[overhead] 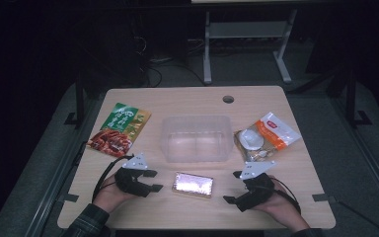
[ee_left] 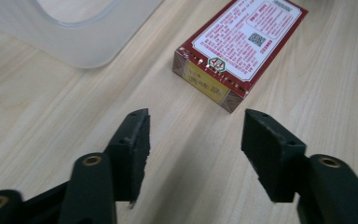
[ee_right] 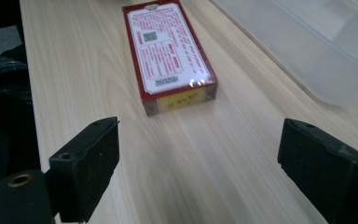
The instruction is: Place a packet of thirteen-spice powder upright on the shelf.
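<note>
The wooden table (overhead: 296,197) carries everything. At its middle stands a clear plastic bin (overhead: 196,138), and as far as the high view shows, nothing lies inside it. To the bin's left lies a green and red food pouch (overhead: 118,129); to its right lies a clear and orange packet holding something white (overhead: 265,137). Both are outside the bin, apart from it.

Just in front of the bin, between the two hands, a small red-bordered box with printed white face (overhead: 193,184) lies flat on the wood, wrapped in shiny film.

The left gripper (overhead: 148,180) rests low at the box's left end, jaws spread, with nothing between them; its own view puts the box (ee_left: 240,50) just ahead of the pads. The right gripper (overhead: 233,186) sits at the box's right end, jaws wide apart and empty, the box (ee_right: 169,56) a little farther ahead.

My reading: the packing has hardly begun. No item is in the bin, nothing is grasped, and the box looks to be the first pick, with the pouch and the packet left after it.
</note>
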`<state>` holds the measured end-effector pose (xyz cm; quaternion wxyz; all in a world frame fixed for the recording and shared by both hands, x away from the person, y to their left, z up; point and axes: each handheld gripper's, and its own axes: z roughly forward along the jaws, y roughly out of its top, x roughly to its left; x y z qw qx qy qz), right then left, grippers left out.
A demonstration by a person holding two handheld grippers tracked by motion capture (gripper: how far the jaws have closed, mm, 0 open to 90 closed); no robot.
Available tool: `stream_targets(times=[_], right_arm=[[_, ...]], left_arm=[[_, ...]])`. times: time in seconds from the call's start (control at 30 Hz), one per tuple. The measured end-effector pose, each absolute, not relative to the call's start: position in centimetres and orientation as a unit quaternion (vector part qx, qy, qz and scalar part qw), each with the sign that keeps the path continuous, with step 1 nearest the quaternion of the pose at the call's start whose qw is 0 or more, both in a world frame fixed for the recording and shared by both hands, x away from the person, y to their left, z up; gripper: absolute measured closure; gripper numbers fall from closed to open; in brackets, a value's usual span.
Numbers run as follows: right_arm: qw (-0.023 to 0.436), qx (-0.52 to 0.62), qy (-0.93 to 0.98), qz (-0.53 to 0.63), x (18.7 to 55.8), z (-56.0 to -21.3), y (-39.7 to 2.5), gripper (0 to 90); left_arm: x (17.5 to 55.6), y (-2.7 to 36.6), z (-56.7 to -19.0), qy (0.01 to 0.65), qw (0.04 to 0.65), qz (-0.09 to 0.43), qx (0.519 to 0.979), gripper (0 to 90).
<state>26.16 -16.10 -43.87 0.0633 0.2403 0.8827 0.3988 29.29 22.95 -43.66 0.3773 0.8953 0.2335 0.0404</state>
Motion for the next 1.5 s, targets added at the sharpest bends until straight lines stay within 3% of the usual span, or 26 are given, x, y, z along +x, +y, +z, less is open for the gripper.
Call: stream_targets(times=[0.2,1.0,1.5], right_arm=[[0.056,0.212,0.888,0.403,26.9,-43.7,-13.9,13.3],[0.043,0.131,0.924,0.356,30.2,-45.2,-7.5,16.2],[0.043,0.104,0.938,0.327,30.3,-46.5,-7.4,30.6]], left_arm=[[28.8,23.7,-43.2,0.236,0.384,0.058,0.891,32.6],[26.8,27.3,-43.8,0.282,0.385,0.091,0.874,30.5],[27.0,27.1,-44.0,0.278,0.388,0.087,0.874,30.4]])
